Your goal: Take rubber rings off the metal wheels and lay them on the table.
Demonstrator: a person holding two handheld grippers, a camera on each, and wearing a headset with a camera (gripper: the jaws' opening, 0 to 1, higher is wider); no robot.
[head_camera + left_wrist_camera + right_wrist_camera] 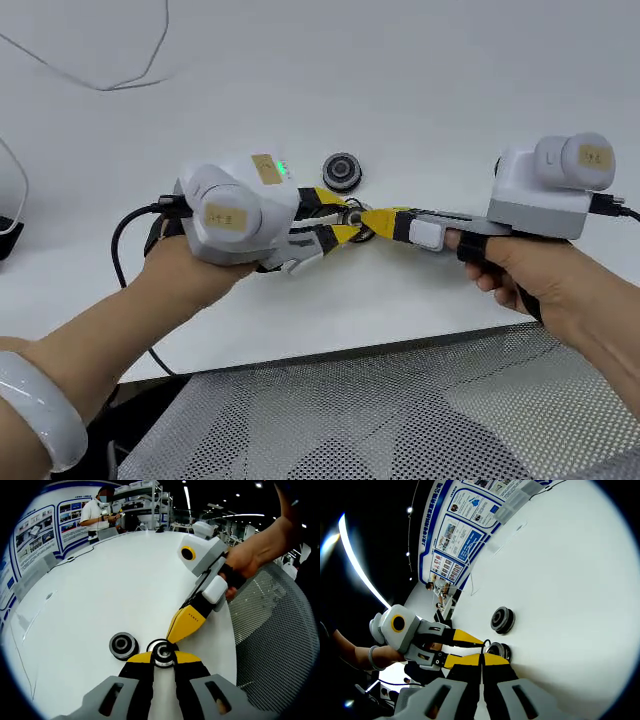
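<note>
Firstly, left gripper (161, 658): it is sitting low in its own view, its yellow-tipped jaws standing part-way open and clamping the held wheel (163, 652) from both sides.
Right gripper (481, 656): its jaws are pressing together with just a thin slit between them; they seem to be pinching a thin black loop, the rubber ring (485, 642), right at their tips.
Meeting point: in the head view the two grippers are pointing at each other, tips meeting at the held wheel just above the near part of the table (450, 100).
Held wheel: it is resting between the left gripper's tips, with the right gripper's closed tips touching its rim from the side.
Second wheel (342, 171): it is lying flat on the table just beyond the grippers, apart from both, a dark band showing around it.
Left hand (185, 270): it is gripping the left gripper's white body, a white bracelet (35, 410) showing on that forearm.
Right hand (520, 265): it is holding the right gripper's handle from the right.
Mesh surface (400, 410): it is lying below the table's near edge.
</note>
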